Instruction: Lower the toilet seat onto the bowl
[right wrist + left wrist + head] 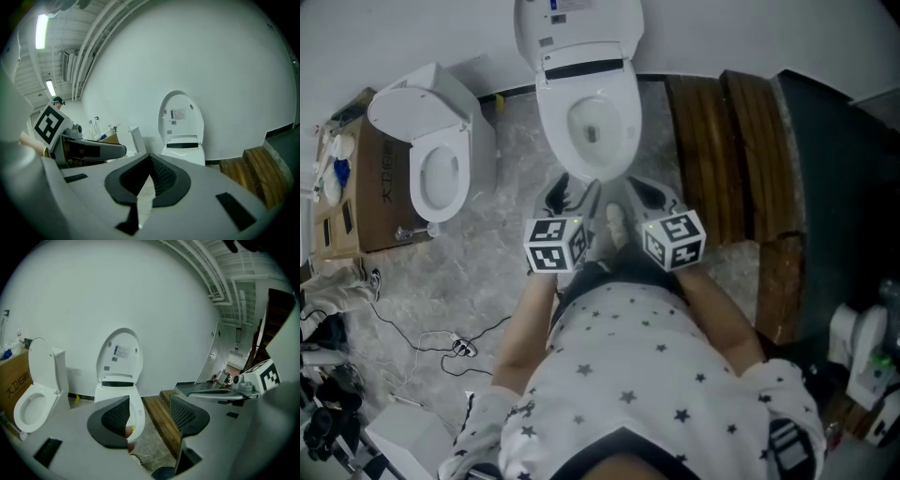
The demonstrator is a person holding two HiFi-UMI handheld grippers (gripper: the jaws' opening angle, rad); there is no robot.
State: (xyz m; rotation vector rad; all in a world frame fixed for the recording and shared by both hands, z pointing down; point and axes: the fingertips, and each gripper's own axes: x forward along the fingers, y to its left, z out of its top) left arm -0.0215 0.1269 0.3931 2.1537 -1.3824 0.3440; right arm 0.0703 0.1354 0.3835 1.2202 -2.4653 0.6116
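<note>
A white toilet (591, 122) stands against the far wall. Its oval lid (577, 28) with stickers is raised upright, also seen in the left gripper view (119, 355) and the right gripper view (182, 117). A white ring lies round the bowl opening; I cannot tell whether it is the seat. Both grippers hang side by side short of the bowl's front edge, touching nothing. My left gripper (574, 195) (149, 416) is open with nothing between its pads. My right gripper (649, 192) (150, 161) is shut and holds nothing.
A second toilet (431, 159) (35, 394) with its lid up stands at the left beside a cardboard box (356, 178). Wooden steps (722, 141) run along the right of the bowl. Cables (441, 342) lie on the marbled floor at lower left. The person's foot (617, 225) shows between the grippers.
</note>
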